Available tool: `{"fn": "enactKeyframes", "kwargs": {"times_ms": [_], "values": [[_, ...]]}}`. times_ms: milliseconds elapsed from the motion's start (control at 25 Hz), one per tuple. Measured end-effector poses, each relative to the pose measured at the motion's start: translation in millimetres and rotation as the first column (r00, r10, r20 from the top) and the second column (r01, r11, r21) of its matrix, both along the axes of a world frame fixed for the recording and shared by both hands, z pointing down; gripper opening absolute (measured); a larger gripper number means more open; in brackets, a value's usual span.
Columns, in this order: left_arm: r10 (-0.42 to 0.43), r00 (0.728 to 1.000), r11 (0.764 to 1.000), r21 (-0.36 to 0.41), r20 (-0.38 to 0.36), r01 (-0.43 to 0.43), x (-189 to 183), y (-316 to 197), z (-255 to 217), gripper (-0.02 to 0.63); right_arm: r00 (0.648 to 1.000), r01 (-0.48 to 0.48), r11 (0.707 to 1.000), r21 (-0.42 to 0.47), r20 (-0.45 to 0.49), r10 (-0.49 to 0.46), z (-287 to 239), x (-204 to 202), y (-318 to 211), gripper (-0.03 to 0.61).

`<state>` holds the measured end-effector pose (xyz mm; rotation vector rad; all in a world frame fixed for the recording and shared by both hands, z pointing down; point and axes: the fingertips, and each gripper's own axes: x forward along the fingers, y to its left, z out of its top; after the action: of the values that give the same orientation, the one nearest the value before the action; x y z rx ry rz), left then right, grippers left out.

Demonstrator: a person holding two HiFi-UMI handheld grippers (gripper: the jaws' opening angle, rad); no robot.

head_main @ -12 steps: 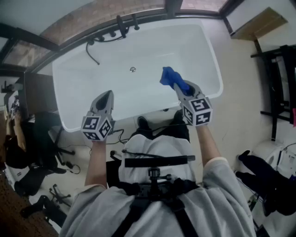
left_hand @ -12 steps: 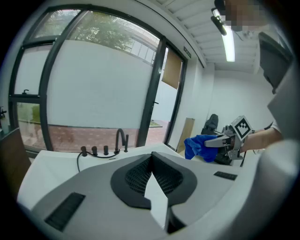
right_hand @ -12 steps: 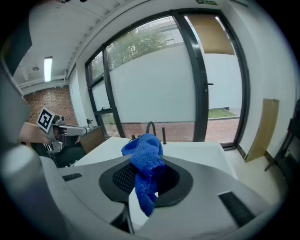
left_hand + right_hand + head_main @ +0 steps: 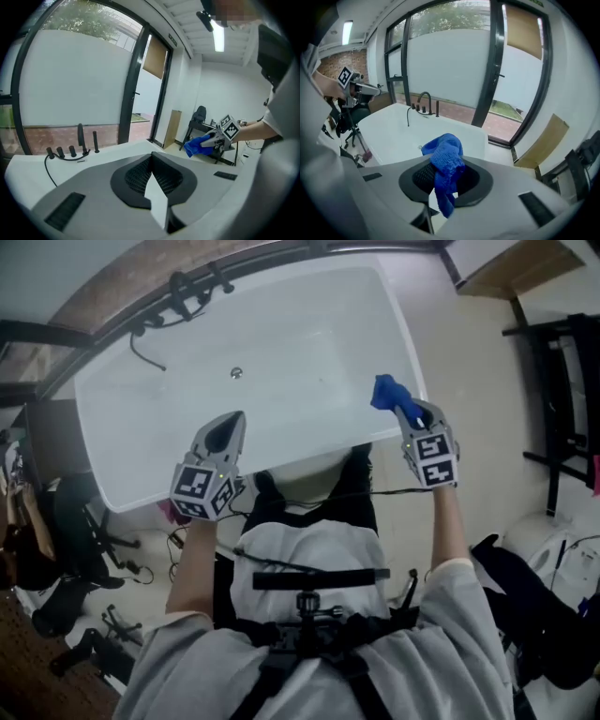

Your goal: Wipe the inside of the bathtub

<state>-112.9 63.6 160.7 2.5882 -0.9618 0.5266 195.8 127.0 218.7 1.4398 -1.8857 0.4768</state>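
The white bathtub [image 4: 122,399] lies crosswise below me, its drain [image 4: 236,373] in the bottom and a black faucet set [image 4: 178,292] on the far rim. My right gripper [image 4: 405,409] is shut on a blue cloth [image 4: 387,393], held over the tub's right end near the rim. In the right gripper view the cloth [image 4: 447,152] bunches out of the right gripper [image 4: 440,172] and hangs down. My left gripper [image 4: 232,418] hovers over the tub's near edge. Seen in its own view, the left gripper [image 4: 151,155] is shut with nothing in it.
Tall glass panes [image 4: 454,61] stand behind the tub. To the right are a black rack [image 4: 562,381] and a wooden panel [image 4: 514,276]. Black chairs and cables [image 4: 75,531] crowd the floor at the left. A person's legs touch the tub's near side.
The right gripper carried the blue cloth rightward, from over the tub's middle to its right end. The left gripper stayed by the near rim. My view shifted right.
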Motion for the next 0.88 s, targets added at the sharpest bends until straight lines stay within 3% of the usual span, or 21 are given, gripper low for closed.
{"fn": "enactKeyframes", "kwargs": {"times_ms": [200,400,560,880], "values": [[-0.015,1.000,0.999,-0.044,0.011,0.015,95.5,-9.4,39.1,0.003,0.988,0.149,0.982,-0.114,-0.010,-0.151,62.1,56.0,-19.4,0.075],[-0.007,0.999,0.998,-0.067,0.047,0.010,176.1,-11.8,82.1,0.003,0.956,0.273,0.921,-0.278,-0.032,-0.293,133.1,94.5,-21.8,0.075],[0.036,0.998,0.995,-0.090,0.046,-0.032,192.0,-6.8,117.8,0.003,0.936,0.287,0.860,-0.422,-0.068,-0.346,183.8,91.7,-18.8,0.074],[0.161,0.986,0.979,-0.135,0.034,-0.155,206.4,9.1,199.6,0.003,0.917,0.222,0.771,-0.596,-0.142,-0.373,266.3,82.7,6.3,0.074]]}}
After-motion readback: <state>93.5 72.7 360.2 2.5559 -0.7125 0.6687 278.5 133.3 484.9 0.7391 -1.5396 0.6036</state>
